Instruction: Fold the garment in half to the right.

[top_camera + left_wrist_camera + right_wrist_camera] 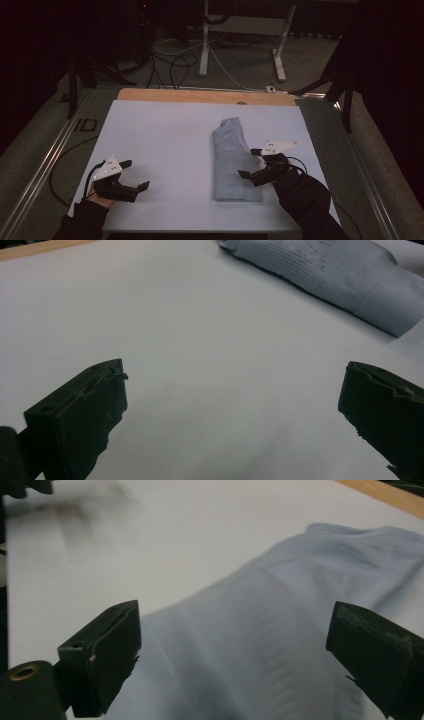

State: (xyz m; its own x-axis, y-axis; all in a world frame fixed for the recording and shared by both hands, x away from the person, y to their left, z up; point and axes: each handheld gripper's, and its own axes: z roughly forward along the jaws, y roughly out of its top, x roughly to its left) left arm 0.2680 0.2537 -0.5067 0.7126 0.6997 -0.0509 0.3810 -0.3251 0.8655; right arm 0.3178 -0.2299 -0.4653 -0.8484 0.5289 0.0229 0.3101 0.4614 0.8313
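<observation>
Fingers of the right gripper (250, 163) stand spread wide with nothing clamped, just above the folded grey garment's (231, 160) right edge. Left gripper (134, 174) likewise gapes, 2 jaws over bare white sheet (165, 145), garment well apart beyond its tips, nothing between.

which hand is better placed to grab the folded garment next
Right. The right tool hovers at the folded light-blue garment's right edge, jaws open with the cloth just beyond them. The left tool sits open over bare white table cover, well off to the garment's left.
</observation>
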